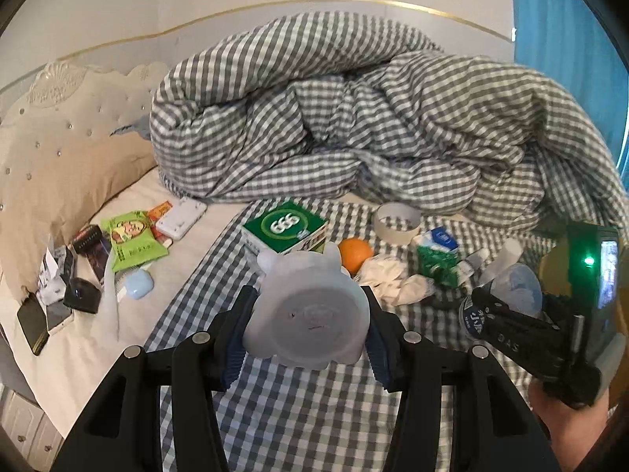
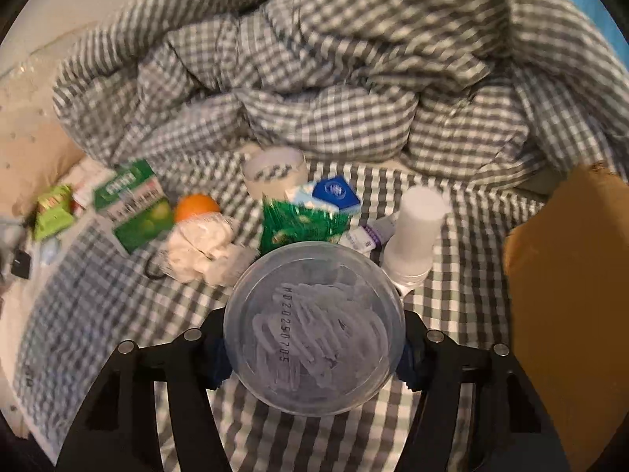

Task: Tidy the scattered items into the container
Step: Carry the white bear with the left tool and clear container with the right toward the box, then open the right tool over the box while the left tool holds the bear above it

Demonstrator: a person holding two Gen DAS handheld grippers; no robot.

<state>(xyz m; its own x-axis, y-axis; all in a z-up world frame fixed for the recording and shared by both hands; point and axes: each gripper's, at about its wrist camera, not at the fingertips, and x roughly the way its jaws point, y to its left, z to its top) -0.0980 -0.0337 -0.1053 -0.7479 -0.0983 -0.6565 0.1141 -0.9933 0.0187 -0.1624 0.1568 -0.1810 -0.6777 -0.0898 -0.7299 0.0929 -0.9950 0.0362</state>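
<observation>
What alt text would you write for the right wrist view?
The right gripper clamps a clear round tub above a checked sheet. Behind it lie an orange, tissue, white bottle and quilt.

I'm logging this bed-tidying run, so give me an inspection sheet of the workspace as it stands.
Surface: bed sheet, gingham.
Job's things: pale animal-shaped pot in left gripper; clear round tub in right gripper; cardboard box at right.
Clutter: orange, green carton, tape roll, crumpled tissue, phones.
Grippers: both shut on their loads.
Cables: nothing seen.
Surroundings: heaped duvet, padded headboard, blue curtain.
</observation>
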